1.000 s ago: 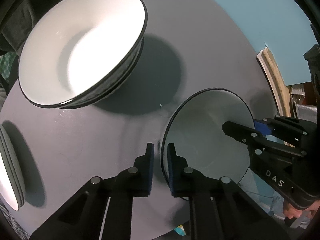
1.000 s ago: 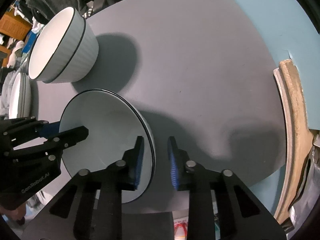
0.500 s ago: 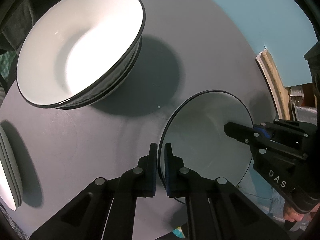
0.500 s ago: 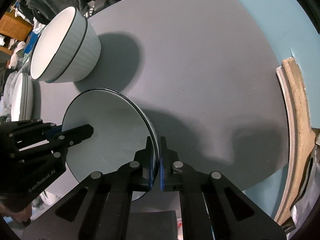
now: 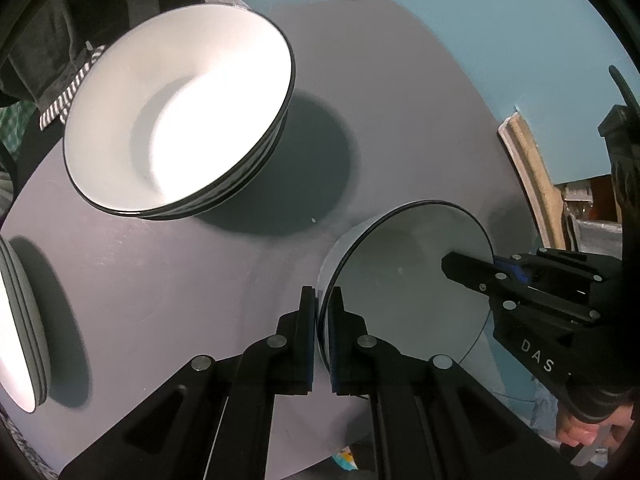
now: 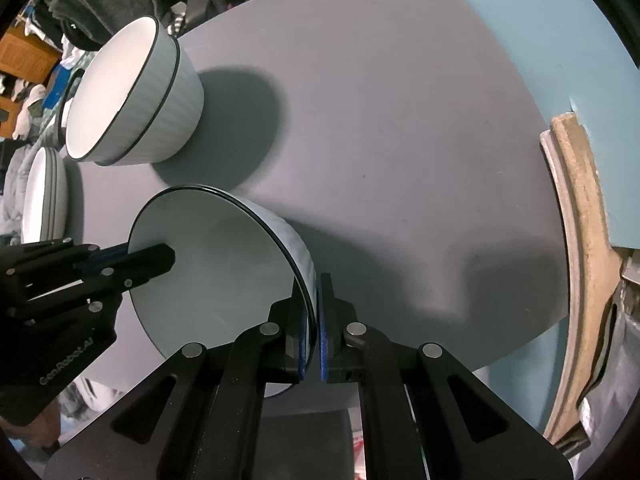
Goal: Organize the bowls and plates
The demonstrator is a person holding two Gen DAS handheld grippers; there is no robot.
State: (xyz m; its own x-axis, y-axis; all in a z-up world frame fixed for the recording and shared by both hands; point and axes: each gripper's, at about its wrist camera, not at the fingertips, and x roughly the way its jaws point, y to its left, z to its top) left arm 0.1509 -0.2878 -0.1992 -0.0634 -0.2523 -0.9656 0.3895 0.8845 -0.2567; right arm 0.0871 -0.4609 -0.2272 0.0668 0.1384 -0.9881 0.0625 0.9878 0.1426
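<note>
Now both tools, left [image 5: 323,312] and right [image 6: 313,312], clamped on opposite rims of the bowl [image 6: 216,264].

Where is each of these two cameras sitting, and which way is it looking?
Left wrist: on the left gripper, looking steeply down at the table; its fingers pinch the bowl rim; the right gripper and a hand show.
Right wrist: on the right gripper, looking straight down; its fingers pinch the opposite rim; the left gripper shows.
Shared: the held bowl, the stacked bowls, plates, the table.
</note>
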